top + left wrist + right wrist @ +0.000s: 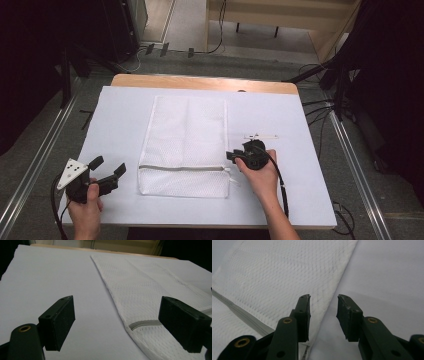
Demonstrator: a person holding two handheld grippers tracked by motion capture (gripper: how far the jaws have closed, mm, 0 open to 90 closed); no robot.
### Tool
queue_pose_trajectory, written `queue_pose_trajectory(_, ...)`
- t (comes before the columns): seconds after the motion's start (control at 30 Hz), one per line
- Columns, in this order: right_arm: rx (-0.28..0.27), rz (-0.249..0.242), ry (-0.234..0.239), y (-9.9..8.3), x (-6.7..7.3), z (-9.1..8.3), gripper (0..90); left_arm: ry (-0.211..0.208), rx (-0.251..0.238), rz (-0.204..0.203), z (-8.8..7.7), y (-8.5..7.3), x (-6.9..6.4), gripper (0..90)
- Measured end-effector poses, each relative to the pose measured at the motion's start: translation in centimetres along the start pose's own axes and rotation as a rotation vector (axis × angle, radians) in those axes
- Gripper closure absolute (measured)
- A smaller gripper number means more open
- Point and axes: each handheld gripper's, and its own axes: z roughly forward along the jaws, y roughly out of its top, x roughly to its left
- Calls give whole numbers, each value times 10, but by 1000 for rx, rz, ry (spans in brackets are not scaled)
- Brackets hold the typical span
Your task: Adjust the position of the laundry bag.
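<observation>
A white mesh laundry bag (pixel 185 140) lies flat on the white-covered table (pixel 120 115), with a grey zipper (pixel 180 168) running across its near end. My right gripper (pixel 231 155) hovers at the bag's right edge just above the zipper's end. In the right gripper view its jaws (pixel 323 307) stand partly apart over the bag's hem (pixel 332 290), with no cloth pinched between the pads. My left gripper (pixel 109 165) rests at the table's near left, wide open and apart from the bag. In the left gripper view (pixel 117 317) the bag's corner (pixel 150 290) and zipper (pixel 142 325) lie ahead to the right.
A thin white stick (pixel 260 136) lies on the sheet just beyond the right hand. The wooden table edge (pixel 200 82) shows at the far side. Metal rails and cables run along the floor on both sides of the table.
</observation>
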Motion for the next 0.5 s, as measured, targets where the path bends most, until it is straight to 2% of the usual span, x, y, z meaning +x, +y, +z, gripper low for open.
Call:
queue_pose_trajectory(0.1,38,63,37,3,0,5,623,-2,3,2,1,0,-1,139)
queue_pose_trajectory(0.2,58,69,41,4,3,8,611,-2,8,5,1,0,-2,139)
queue_pose_trajectory(0.3,95,69,22,4,6,12,611,-6,8,5,2,0,-3,139)
queue_pose_trajectory(0.37,121,72,9,3,8,15,641,-7,10,7,2,0,-3,140)
queue_pose_trajectory(0.43,125,77,-11,3,11,16,673,-6,13,9,2,-1,-3,139)
queue_pose_trajectory(0.5,140,91,8,3,11,17,754,-6,16,8,3,-1,-2,140)
